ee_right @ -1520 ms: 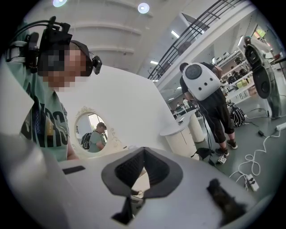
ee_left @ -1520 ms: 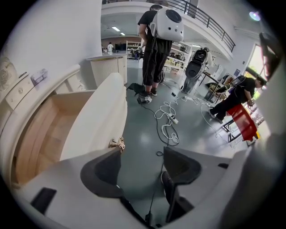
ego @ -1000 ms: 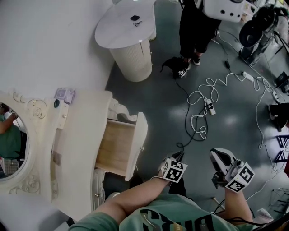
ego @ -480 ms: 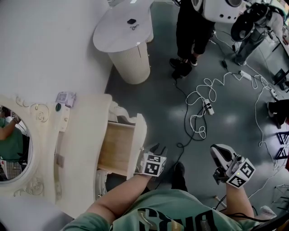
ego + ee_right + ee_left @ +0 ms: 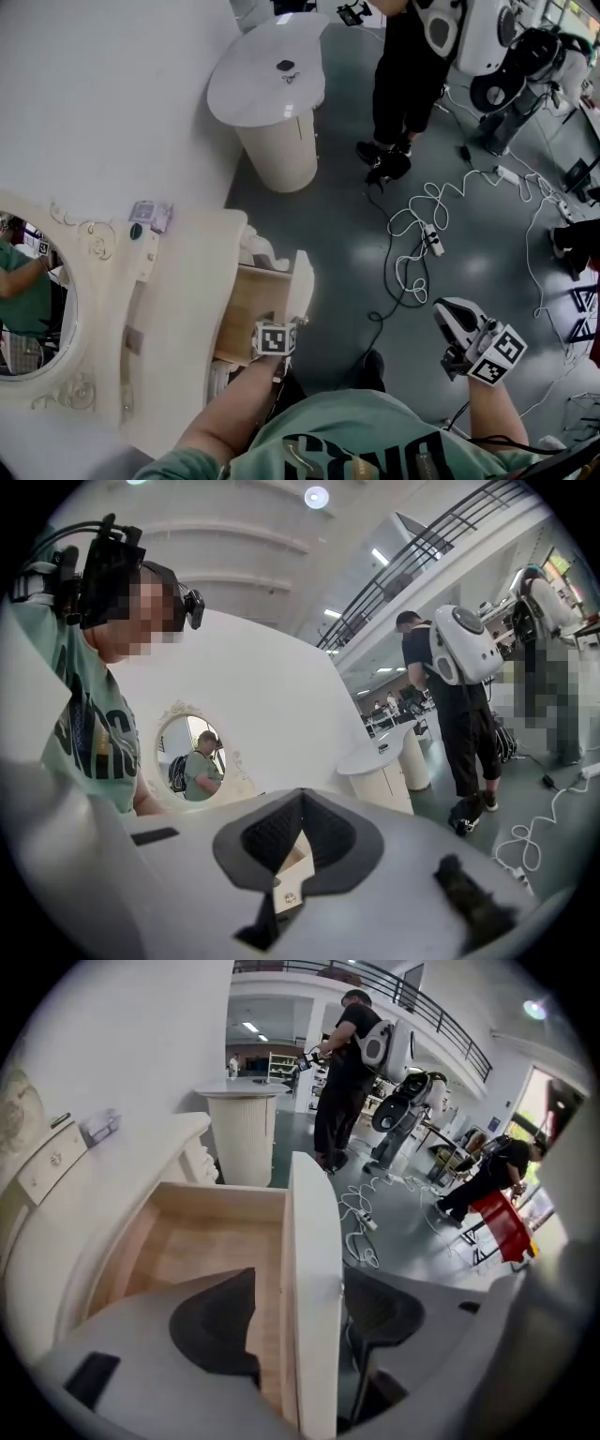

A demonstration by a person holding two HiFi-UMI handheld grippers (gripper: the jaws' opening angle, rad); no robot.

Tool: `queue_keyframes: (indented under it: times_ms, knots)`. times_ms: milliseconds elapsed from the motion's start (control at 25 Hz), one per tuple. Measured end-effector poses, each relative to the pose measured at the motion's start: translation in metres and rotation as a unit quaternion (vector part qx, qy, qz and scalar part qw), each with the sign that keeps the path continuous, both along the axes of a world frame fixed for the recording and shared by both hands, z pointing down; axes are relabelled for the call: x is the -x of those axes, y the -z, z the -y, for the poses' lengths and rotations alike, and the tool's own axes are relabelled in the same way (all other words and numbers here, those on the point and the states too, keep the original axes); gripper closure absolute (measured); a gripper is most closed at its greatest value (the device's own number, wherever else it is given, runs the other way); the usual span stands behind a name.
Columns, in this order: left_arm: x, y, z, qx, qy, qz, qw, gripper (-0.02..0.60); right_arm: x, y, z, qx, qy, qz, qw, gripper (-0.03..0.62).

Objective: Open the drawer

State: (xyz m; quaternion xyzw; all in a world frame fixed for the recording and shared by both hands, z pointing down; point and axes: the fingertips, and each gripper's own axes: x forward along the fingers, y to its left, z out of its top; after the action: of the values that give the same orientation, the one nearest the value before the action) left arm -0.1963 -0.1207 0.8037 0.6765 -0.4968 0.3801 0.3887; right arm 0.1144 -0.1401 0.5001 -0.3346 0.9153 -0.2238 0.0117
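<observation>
Straddling the cream-painted drawer front [image 5: 312, 1222], my left gripper [image 5: 302, 1324] has one jaw inside the pale wooden drawer box [image 5: 202, 1241] and the other outside. Its jaws have just been opening and now stand released, wide apart, with the panel between them but no pad pressing on it. The drawer sits part-way out of the carved cream desk [image 5: 178, 309], beside the oval mirror [image 5: 33, 300]. The front's long axis runs away from me along the gripper, so I judge the pull goes sideways, toward the grey floor. My right gripper [image 5: 453, 319], clenched on nothing, hangs well apart, so the left is the nearer one. White cables [image 5: 417, 234], a round white pedestal table [image 5: 267, 80] and a standing person [image 5: 403, 75] lie well clear of that path.
</observation>
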Motion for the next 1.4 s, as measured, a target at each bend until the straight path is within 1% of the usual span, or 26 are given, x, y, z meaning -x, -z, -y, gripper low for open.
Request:
queue_keyframes:
  times_ms: [120,200,360,600,760,840,880,1000,1080,1160,1200,1280,1400]
  knots:
    - [-0.022,0.0,-0.011,0.02,-0.046,-0.016,0.9986,0.288,0.007,0.008,0.0,-0.005,0.002,-0.003,1.0,0.586]
    - [-0.033,-0.003,-0.016,0.015,-0.061,-0.016,0.9979,0.295,0.01,0.011,-0.001,-0.009,0.002,-0.006,1.0,0.586]
    - [-0.037,-0.005,-0.012,0.013,-0.054,-0.015,0.9983,0.293,0.011,0.017,-0.003,-0.017,0.004,-0.015,1.0,0.586]
    - [-0.04,-0.004,-0.012,0.01,-0.066,-0.008,0.9978,0.293,0.008,0.02,-0.007,-0.017,-0.001,-0.018,1.0,0.586]
    - [-0.034,-0.007,-0.011,0.02,-0.088,-0.01,0.9959,0.293,0.02,0.027,0.001,-0.026,0.007,-0.014,1.0,0.586]
    - [-0.028,-0.001,-0.01,0.022,-0.085,-0.018,0.996,0.293,0.028,0.033,0.005,-0.033,0.016,-0.013,0.999,0.586]
    - [-0.024,0.006,-0.008,0.013,-0.077,-0.022,0.9967,0.295,0.032,0.038,0.006,-0.037,0.021,-0.013,0.999,0.586]
    - [-0.01,0.04,0.003,-0.039,-0.047,-0.04,0.9973,0.295,0.041,0.053,0.011,-0.054,0.036,-0.017,0.998,0.586]
    - [0.003,0.078,0.016,-0.081,-0.03,-0.056,0.9947,0.295,0.046,0.065,0.019,-0.066,0.045,-0.02,0.997,0.586]
    - [0.019,0.12,0.025,-0.128,-0.01,-0.075,0.9888,0.305,0.053,0.076,0.025,-0.074,0.053,-0.02,0.996,0.586]
    - [0.027,0.141,0.027,-0.153,0.003,-0.089,0.9842,0.321,0.056,0.08,0.026,-0.076,0.057,-0.021,0.995,0.586]
    - [0.038,0.182,0.029,-0.203,0.027,-0.126,0.9707,0.369,0.062,0.087,0.026,-0.079,0.063,-0.026,0.995,0.586]
    - [0.049,0.246,0.038,-0.277,0.04,-0.175,0.9439,0.43,0.07,0.101,0.03,-0.09,0.067,-0.031,0.993,0.586]
